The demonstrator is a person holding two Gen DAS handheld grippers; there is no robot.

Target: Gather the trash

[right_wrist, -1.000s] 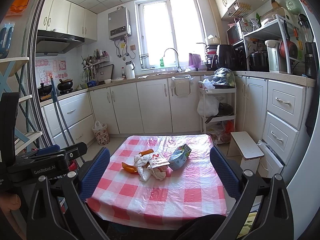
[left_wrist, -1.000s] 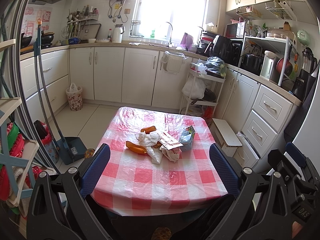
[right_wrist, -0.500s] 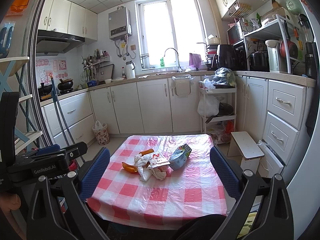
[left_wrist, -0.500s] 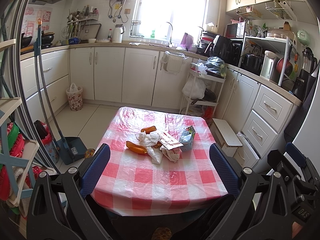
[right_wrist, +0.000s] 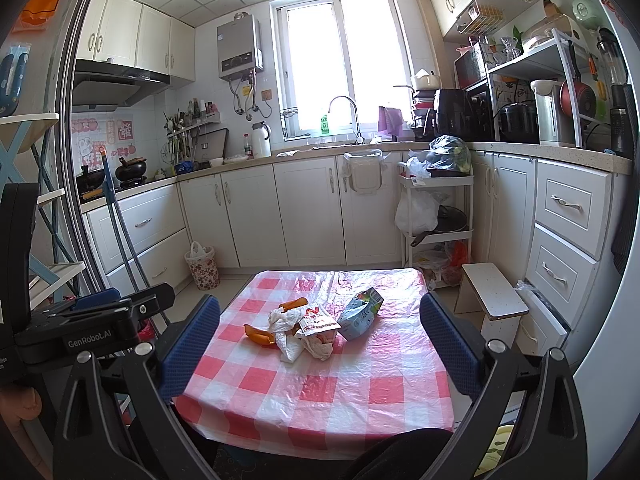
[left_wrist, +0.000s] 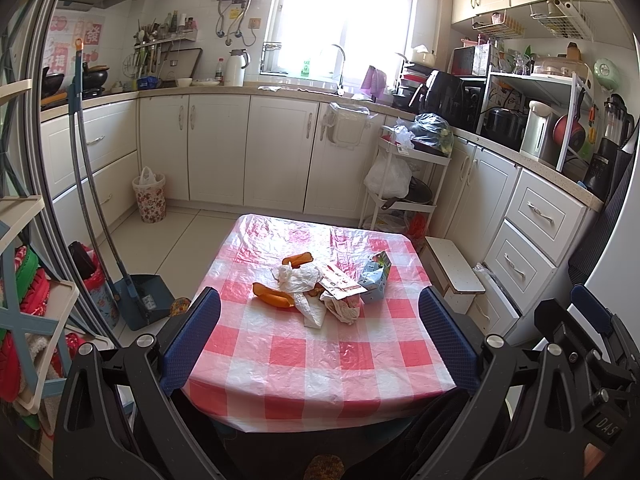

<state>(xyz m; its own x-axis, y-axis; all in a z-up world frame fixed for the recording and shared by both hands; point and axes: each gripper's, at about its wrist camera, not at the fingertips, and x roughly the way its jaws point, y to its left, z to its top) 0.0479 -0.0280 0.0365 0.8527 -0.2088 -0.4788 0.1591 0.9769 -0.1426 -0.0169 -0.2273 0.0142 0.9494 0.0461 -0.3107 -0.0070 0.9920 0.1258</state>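
while both claws, left claw (left_wrist: 319, 336) and right claw (right_wrist: 319, 342), hung spread and empty, crumpled white wrappers (left_wrist: 310, 286), orange peels (left_wrist: 274, 295) and a blue carton (left_wrist: 374, 276) lay mid-worktop (left_wrist: 320, 360); thin loose plastic would likely slip any pinch.

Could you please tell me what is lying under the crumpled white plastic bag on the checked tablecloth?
Orange peel pieces stick out from beneath the crumpled white plastic bag at its left and far sides. Whatever else lies under it is hidden.
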